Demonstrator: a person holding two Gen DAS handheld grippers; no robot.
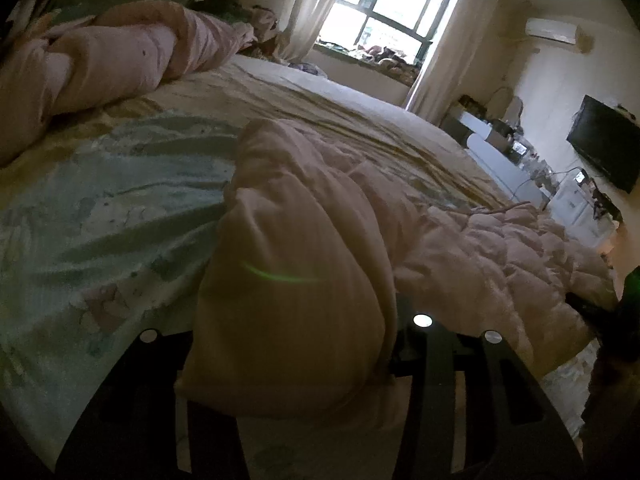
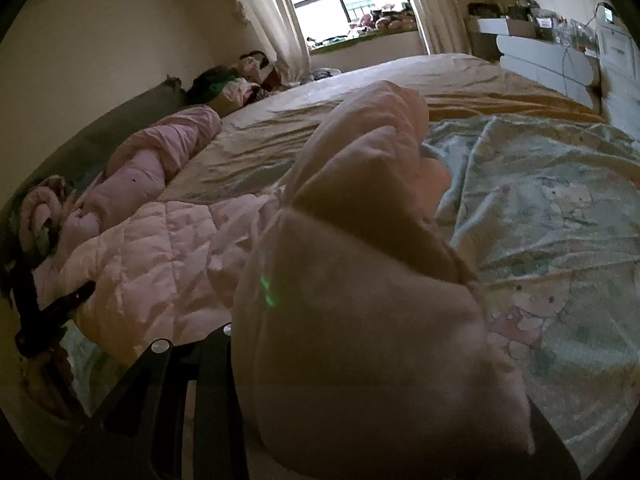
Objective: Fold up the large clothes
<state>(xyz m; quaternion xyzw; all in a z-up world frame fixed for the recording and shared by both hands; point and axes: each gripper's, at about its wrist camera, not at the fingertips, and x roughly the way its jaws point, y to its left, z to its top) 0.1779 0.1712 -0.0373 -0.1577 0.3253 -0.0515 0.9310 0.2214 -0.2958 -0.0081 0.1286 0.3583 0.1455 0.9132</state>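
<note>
I hold one pale pink quilted coat point(image 1: 480, 248) over the bed's point(image 1: 100, 216) near edge, my two grippers, left gripper point(image 1: 304, 364) and right gripper point(image 2: 360, 360), each clenched on a bunched fold of it.

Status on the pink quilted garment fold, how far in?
Early to mid. Done: nothing looks finished; the pink quilted garment lies rumpled on the bed sheet. In hand: left gripper and right gripper each hold a bunched end. Left: lay it over, flatten, finish the folds.
</note>
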